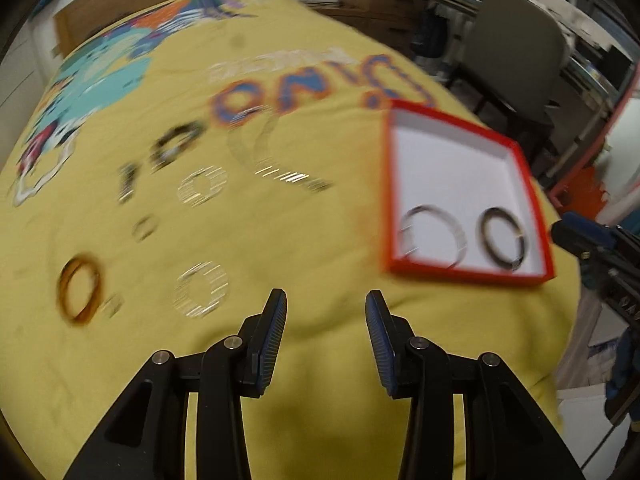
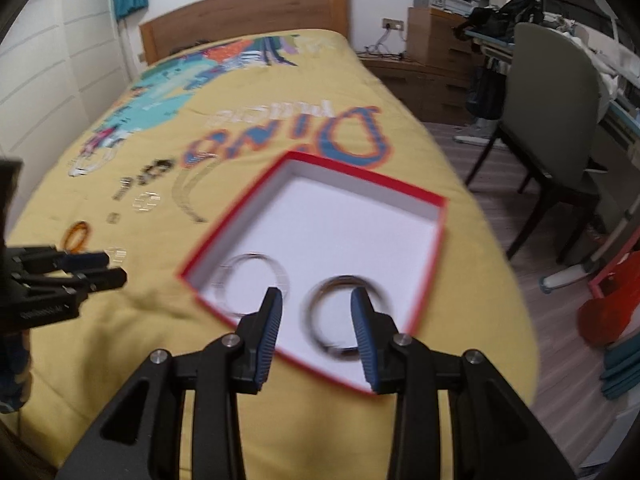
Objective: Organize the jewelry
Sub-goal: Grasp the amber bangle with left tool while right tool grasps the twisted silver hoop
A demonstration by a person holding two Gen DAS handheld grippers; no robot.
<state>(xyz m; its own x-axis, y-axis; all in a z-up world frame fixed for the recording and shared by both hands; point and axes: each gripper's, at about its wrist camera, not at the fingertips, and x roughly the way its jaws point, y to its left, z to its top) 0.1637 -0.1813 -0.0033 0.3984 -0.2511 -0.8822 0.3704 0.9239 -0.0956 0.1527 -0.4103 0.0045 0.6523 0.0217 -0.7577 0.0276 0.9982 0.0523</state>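
Bangles lie loose on the bed (image 1: 320,240); two sit in the red box (image 1: 516,160). Both tools, left tool (image 1: 326,300) and right tool (image 2: 316,300), gape released. The amber bangle (image 1: 80,290) looks light, rigid, slippery; pinch across its rim.

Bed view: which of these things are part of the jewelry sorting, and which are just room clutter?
Part of the job:
red box
two bangles inside it
amber bangle on the bedspread
silvery rings
long chain

Just lying about:
grey chair
wooden drawers
headboard
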